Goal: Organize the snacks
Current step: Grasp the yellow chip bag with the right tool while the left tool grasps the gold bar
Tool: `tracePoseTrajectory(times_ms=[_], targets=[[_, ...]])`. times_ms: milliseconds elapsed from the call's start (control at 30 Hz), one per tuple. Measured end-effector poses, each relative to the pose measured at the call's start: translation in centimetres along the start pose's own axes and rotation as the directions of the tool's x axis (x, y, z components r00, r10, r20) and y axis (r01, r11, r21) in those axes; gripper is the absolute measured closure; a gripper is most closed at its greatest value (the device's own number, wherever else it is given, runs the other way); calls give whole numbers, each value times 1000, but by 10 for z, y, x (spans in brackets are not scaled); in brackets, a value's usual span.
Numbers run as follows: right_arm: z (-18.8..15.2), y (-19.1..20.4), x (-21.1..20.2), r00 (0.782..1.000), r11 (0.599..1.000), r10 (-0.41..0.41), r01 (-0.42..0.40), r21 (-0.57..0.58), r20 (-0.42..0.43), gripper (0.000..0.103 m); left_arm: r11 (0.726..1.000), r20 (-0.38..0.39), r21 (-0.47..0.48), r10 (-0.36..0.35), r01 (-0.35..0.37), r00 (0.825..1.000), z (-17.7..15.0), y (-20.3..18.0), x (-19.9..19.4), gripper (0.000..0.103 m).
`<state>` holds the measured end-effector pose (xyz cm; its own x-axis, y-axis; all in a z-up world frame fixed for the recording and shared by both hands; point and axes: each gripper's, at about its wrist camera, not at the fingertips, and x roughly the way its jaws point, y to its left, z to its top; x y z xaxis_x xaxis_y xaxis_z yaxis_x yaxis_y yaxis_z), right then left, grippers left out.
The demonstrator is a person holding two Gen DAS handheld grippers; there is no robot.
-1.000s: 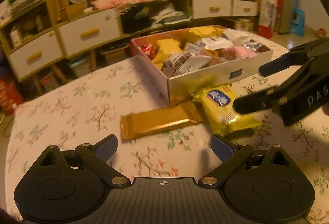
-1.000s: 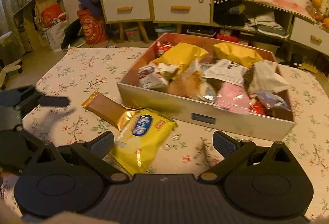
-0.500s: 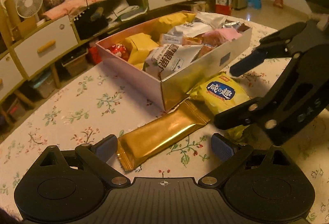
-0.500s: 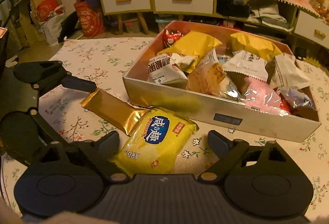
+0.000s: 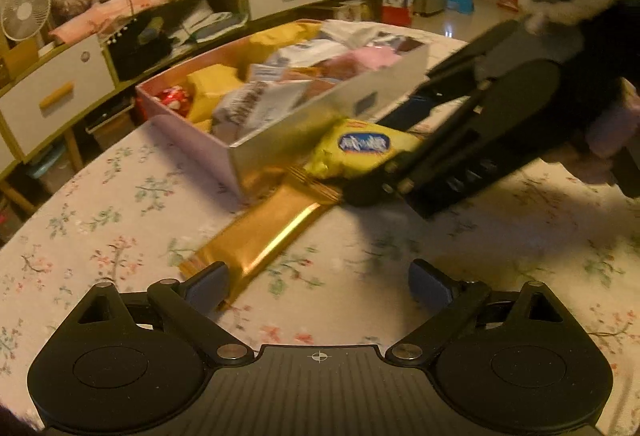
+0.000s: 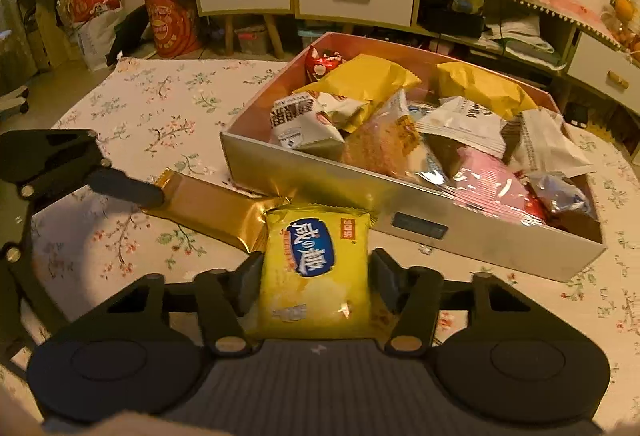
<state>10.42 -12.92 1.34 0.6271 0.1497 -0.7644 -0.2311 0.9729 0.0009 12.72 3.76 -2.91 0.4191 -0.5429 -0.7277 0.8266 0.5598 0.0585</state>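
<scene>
On the floral worktop (image 6: 132, 108), one gold bar (image 6: 208, 206) lies flat at left, its long axis slanting from the left gripper (image 5: 318, 282), whose fingers (image 5: 206, 286) stand wide around its near end, towards the box. One yellow packet (image 6: 316, 268) lies lengthwise between the right gripper (image 6: 314, 282) fingers (image 6: 246, 286), which have just been closing and now touch its sides. To the right, one open box (image 6: 460, 232) holds a heap of wrapped snacks: two yellow, several white, one pink, one red.
</scene>
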Motion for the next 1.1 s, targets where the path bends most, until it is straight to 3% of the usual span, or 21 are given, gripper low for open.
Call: tracePoseTrajectory(times_ms=[367, 533, 700, 1100], targets=[[-10, -26, -12, 1000, 1000, -17, 17, -6, -16, 57, 998, 2, -43, -44, 44, 999, -9, -37, -8, 7], [-15, -39, -17, 999, 999, -33, 34, 22, -27, 57, 999, -1, -45, 26, -26, 1000, -6, -38, -13, 8], [-17, -37, -19, 999, 1000, -25, 25, 8, -27, 57, 989, 20, -105, 104, -101, 994, 1, -23, -19, 7], [-18, -40, -17, 1000, 1000, 7, -8, -14, -15, 56, 982, -9, -94, 164, -165, 986, 21, -1, 13, 8]])
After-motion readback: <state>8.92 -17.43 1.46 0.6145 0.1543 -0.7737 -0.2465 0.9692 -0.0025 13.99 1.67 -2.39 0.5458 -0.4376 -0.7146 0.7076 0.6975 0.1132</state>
